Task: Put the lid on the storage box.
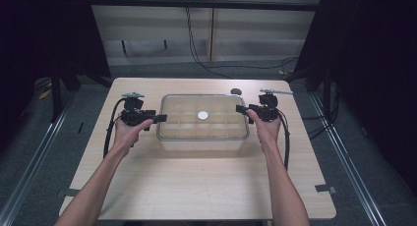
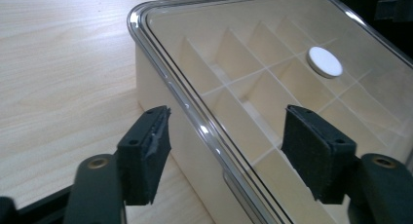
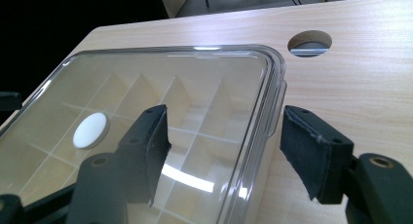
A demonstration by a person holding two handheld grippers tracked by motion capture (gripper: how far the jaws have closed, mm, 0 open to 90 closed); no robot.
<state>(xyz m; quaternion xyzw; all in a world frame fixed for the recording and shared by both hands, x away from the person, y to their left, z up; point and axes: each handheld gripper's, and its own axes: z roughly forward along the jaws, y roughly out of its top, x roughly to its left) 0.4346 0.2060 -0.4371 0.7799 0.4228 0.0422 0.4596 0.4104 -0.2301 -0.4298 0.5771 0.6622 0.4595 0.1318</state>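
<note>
Two grippers flank one box, and each brings its own risk.

- Left gripper (image 1: pixel 158 119), black and two-jawed, is held at the left end of the clear rectangular plastic box with a transparent lid and a grid of cream dividers inside (image 1: pixel 202 123). In the left gripper view its jaws stand released and wide apart, straddling the lid's rim (image 2: pixel 165 73): one pad hangs outside the box wall, the other over the lid. If they close from here, I judge the pads could catch the thin lip alone and slip off, or tip that end up before the other side is ready.
- Clear box sits on the pale wooden table (image 1: pixel 196 186), nearer the far edge than the near one and about midway between the left and right edges. A small white round disc (image 1: pixel 203 116) shows at the middle of the lid; whether it lies on the lid or is part of it I cannot tell. If loose, an uneven lift would likely send it sliding.
- Right gripper (image 1: pixel 241 109), of the same make, is at the box's right end, jaws likewise released and spread across the rim near a small tab on the lid's edge (image 3: pixel 280 102). Closing beside the tab, not on it, may fail to free the lid; pulling sideways could drag the whole box toward the round hole (image 3: pixel 309 42) in the table near the far edge.
</note>
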